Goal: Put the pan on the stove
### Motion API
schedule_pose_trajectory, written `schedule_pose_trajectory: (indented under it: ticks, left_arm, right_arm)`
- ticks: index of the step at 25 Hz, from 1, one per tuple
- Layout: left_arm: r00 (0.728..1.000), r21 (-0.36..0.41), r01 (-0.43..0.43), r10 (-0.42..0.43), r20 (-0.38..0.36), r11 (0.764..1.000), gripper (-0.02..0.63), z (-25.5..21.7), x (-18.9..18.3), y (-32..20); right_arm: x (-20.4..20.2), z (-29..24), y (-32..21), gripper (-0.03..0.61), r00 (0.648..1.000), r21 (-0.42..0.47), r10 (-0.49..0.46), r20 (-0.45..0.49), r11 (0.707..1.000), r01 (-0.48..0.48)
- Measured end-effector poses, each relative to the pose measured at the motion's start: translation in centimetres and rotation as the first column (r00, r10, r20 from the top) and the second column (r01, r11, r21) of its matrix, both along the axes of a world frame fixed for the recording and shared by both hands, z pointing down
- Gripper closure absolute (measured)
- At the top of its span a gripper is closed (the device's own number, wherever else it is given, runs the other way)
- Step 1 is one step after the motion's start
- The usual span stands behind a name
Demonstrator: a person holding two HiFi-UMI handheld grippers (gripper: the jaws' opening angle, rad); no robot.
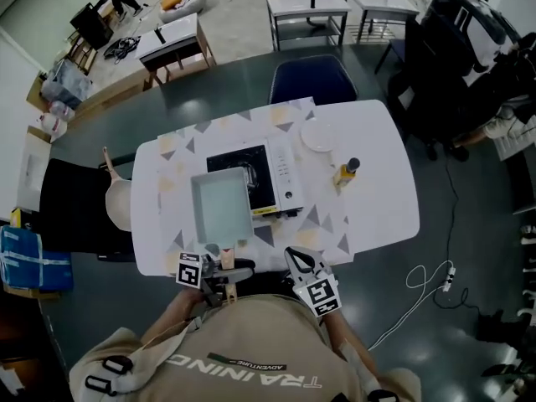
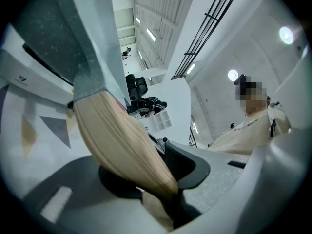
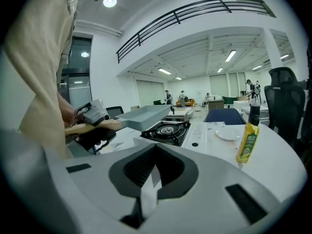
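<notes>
L gripper (image 1: 223,266): jaws clamped on the wooden handle (image 2: 122,145), far end, prob. for reach. The pan (image 1: 222,208) is held off the surface (image 1: 377,199), overlapping the stove (image 1: 261,167) at its left edge. R gripper (image 1: 300,264): jaws together, empty, parked clear.

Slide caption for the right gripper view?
Left tool holds the grey pan by its handle beside the stove.
</notes>
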State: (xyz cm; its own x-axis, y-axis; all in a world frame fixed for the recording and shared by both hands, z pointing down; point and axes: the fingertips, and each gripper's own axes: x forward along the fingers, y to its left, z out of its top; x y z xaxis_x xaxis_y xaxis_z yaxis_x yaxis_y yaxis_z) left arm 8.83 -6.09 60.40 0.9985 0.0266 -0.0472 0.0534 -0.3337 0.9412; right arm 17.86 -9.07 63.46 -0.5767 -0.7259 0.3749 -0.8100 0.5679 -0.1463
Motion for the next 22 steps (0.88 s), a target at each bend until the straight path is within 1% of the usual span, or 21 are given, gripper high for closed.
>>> schedule_pose_trajectory:
  ticks: [4,7,10,14,16,19,22]
  left_arm:
    - [1.0,0.015,-0.017,0.017,-0.018,1.0,0.477,-0.4,0.7,-3.8]
    - [0.999,-0.005,-0.016,0.016,-0.029,1.0,0.477,-0.1,1.1,-6.3]
    - [0.999,-0.019,-0.038,0.037,-0.033,0.999,0.477,1.0,1.5,-8.2]
    - [0.997,-0.025,-0.056,0.055,-0.048,0.998,0.477,1.7,1.7,-10.5]
    - [0.998,-0.038,-0.046,0.044,-0.055,0.998,0.477,1.8,2.1,-11.2]
    - [0.998,-0.058,-0.026,0.022,-0.067,0.998,0.476,2.2,2.3,-12.0]
    - [0.997,-0.048,-0.035,0.032,-0.063,0.998,0.476,3.1,2.4,-12.6]
  right_arm:
    - [0.2,-1.0,-2.4,0.574,0.999,-0.002,0.03,-0.012,1.0,-0.03]
    - [0.5,-2.0,-4.0,0.574,0.998,0.006,0.064,-0.025,0.998,-0.063]
    - [1.1,-2.1,-5.1,0.574,0.993,-0.011,0.105,-0.046,0.994,-0.105]
    - [0.8,-2.1,-6.9,0.574,0.99,-0.014,0.14,-0.033,0.99,-0.14]
    - [0.6,-2.0,-7.2,0.574,0.991,-0.023,0.134,-0.024,0.991,-0.134]
    - [0.1,-1.8,-8.0,0.574,0.996,-0.034,0.091,-0.013,0.995,-0.091]
    - [-0.2,-1.5,-9.4,0.574,0.999,-0.033,0.041,0.01,0.999,-0.04]
